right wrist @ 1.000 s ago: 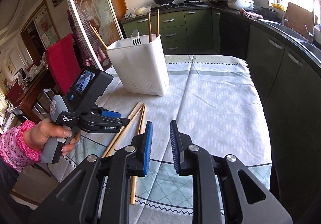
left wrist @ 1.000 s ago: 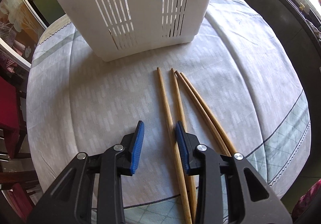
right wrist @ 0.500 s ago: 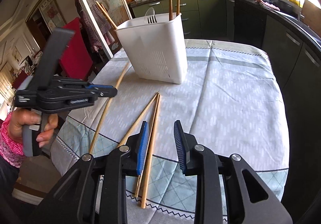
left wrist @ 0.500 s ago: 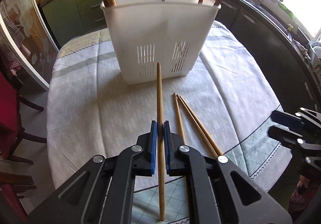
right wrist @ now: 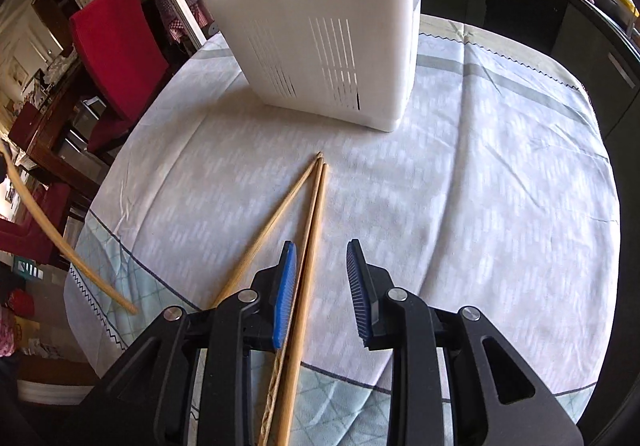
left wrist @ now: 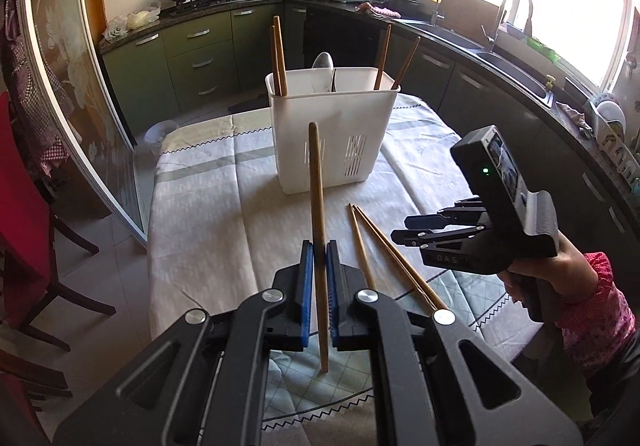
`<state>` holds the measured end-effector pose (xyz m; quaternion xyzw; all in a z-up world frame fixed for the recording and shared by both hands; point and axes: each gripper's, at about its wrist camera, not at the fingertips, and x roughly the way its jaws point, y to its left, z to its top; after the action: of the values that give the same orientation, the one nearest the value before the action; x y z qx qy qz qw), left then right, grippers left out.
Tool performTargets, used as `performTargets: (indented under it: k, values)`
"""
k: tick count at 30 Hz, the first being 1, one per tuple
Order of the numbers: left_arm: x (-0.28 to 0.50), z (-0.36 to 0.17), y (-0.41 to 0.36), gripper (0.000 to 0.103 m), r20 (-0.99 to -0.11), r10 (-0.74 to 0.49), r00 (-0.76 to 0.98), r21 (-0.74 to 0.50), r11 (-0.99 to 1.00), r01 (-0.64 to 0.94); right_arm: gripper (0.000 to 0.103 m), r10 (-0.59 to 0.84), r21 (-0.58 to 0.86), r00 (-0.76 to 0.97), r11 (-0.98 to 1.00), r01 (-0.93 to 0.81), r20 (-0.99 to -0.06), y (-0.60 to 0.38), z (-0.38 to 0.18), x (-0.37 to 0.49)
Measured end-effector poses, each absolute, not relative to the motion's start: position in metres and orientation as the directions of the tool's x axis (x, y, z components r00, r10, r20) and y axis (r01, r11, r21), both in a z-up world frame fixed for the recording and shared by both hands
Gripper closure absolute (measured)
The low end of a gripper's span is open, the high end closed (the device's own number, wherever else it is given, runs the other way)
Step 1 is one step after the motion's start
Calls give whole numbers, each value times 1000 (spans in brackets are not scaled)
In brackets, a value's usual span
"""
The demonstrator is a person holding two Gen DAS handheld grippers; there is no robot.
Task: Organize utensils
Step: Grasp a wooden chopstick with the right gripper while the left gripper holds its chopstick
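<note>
The left gripper [left wrist: 319, 278] is clamped on a single wooden chopstick [left wrist: 317, 206], which a second ago lay on the tablecloth [left wrist: 208, 214] beside the others. It now hangs clear of the cloth, its far tip pointing toward the white utensil caddy [left wrist: 332, 134]. The caddy, which filled the left wrist view a second ago, now shows whole, with chopsticks and a spoon standing in its compartments: the gripper has risen and drawn back.

The right gripper [right wrist: 322, 294], which a second ago hovered well above the table, now sits low over the remaining chopsticks [right wrist: 308, 230]. Its jaws stand part-way apart; one chopstick runs just inside the left pad, with no pad pressing on it. In the left wrist view the same gripper [left wrist: 420, 230] appears held in the person's hand [left wrist: 560, 266].

Judgement: one chopstick is secured and ready to be carried to the caddy; the second pickup is only at the approach stage. The chopsticks on the cloth lie touching at their tips, so closing may catch more than one.
</note>
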<state>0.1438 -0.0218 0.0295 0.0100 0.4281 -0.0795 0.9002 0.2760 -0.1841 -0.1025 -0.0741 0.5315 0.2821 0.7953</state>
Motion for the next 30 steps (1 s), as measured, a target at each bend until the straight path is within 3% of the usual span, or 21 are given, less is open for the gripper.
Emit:
performTargets:
  k: [22,30]
  values:
    - [143,28,-21,96,-770,-140,622,-48,986,163,76,262,96,252,845,-526,-932,-139,-127,296]
    - [143,28,-20,96,-769,-140,624,-48,986,161,81,285,123,254,853,-508,-924,-148,-121,295]
